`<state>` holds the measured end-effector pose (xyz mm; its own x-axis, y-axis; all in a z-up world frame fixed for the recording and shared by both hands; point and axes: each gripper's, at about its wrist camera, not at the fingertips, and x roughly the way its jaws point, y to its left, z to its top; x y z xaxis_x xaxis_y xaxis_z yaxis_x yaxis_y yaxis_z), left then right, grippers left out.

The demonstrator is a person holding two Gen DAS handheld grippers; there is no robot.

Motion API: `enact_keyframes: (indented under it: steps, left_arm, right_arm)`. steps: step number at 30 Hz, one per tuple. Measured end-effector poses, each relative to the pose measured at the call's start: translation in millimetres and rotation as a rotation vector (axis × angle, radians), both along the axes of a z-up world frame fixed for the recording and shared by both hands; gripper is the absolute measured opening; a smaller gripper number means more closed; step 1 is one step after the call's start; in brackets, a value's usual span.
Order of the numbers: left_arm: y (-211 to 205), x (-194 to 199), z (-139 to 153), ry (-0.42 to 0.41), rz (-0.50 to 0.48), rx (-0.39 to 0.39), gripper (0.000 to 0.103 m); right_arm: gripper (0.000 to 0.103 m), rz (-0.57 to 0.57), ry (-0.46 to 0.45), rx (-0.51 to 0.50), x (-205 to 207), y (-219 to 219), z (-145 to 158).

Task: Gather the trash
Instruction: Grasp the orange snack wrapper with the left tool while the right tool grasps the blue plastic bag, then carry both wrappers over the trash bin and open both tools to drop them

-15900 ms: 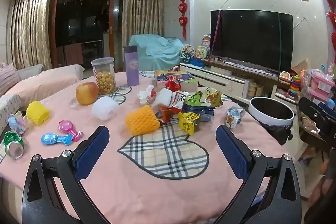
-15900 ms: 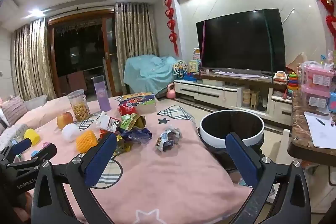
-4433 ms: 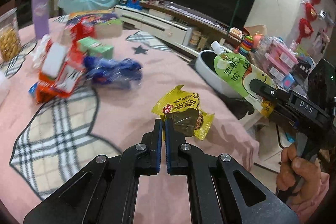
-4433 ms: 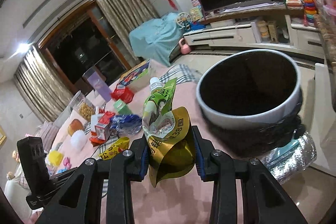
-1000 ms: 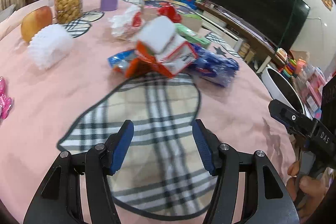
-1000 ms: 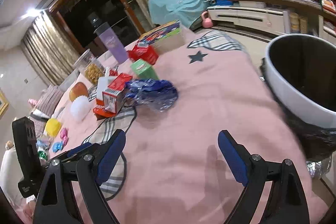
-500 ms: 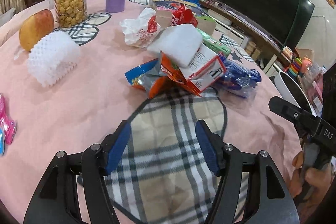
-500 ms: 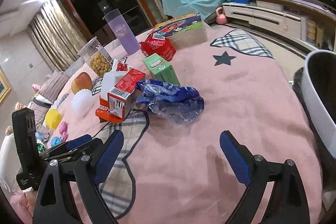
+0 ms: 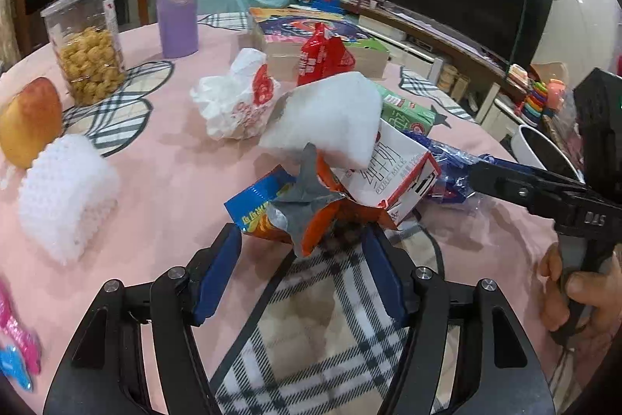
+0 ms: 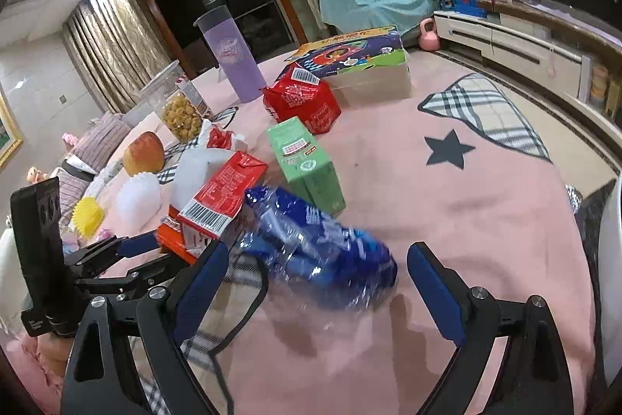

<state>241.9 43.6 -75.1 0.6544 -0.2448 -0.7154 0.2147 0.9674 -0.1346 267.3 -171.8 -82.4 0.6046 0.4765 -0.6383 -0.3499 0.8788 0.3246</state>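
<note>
Left wrist view: the left gripper (image 9: 301,257) stands at the lower centre with its blue pads apart, clamped on nothing. Between and just ahead of the pads lies a torn orange snack wrapper (image 9: 299,216), its silver lining exposed. A milk carton (image 9: 392,177) rests against it, centre frame, with a white foam piece (image 9: 330,121) on top. A crumpled white bag (image 9: 237,100) lies above centre-left. An apple (image 9: 29,121) and a white foam net (image 9: 66,197) sit at the left edge on the pink tablecloth (image 9: 167,181). The white bin (image 9: 525,142) shows at the right edge.

Right wrist view: the right gripper (image 10: 315,273) occupies the lower frame, pads spread wide, holding nothing. A crumpled blue plastic bag (image 10: 318,244) lies between the pads, centre frame; contact cannot be judged. A green carton (image 10: 307,166) stands just above it. A red packet (image 10: 299,100) lies upper centre.
</note>
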Motion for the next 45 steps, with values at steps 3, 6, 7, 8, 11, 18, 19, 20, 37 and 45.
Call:
enact_keyframes:
  steps: [3,6,7,8,11,18,19,20,37,45]
  left_arm:
    - [-5,4,-2,0.018,-0.032,0.0,0.03]
    - [-10,5,-6,0.041,-0.052,0.006,0.004]
    - [-12,4,-5,0.04,-0.057,0.007,0.004]
    - [-13,2,-5,0.034,-0.056,0.012,0.004]
    - [-15,-6,-3,0.027,-0.053,-0.003,0.003]
    - [-18,-36,-1,0.024,-0.046,-0.049,0.003]
    - [-20,-41,0,0.026,-0.051,-0.057,0.003]
    - [-22,-47,0,0.027,-0.056,-0.062,0.003]
    - [-101,-71,16,0.012,-0.215,-0.081,0.002]
    - [-141,-70,25,-0.006,-0.284,-0.072,0.002]
  right_arm:
    - [0.071,0.006,0.013,0.004,4,2,-4]
    - [0.058,0.001,0.048,0.003,5,1,-12]
    - [0.054,0.0,0.047,0.012,3,-1,-11]
    - [0.053,-0.001,0.048,0.017,1,-2,-11]
    - [0.05,0.001,0.055,0.04,-9,-7,-9]
    - [0.047,-0.033,0.059,0.086,-35,-25,-7]
    - [0.047,-0.043,0.058,0.094,-39,-29,-7]
    - [0.047,-0.053,0.056,0.096,-43,-33,-6]
    - [0.047,-0.225,0.027,0.151,-89,-108,7]
    - [0.047,-0.31,0.013,0.164,-99,-145,11]
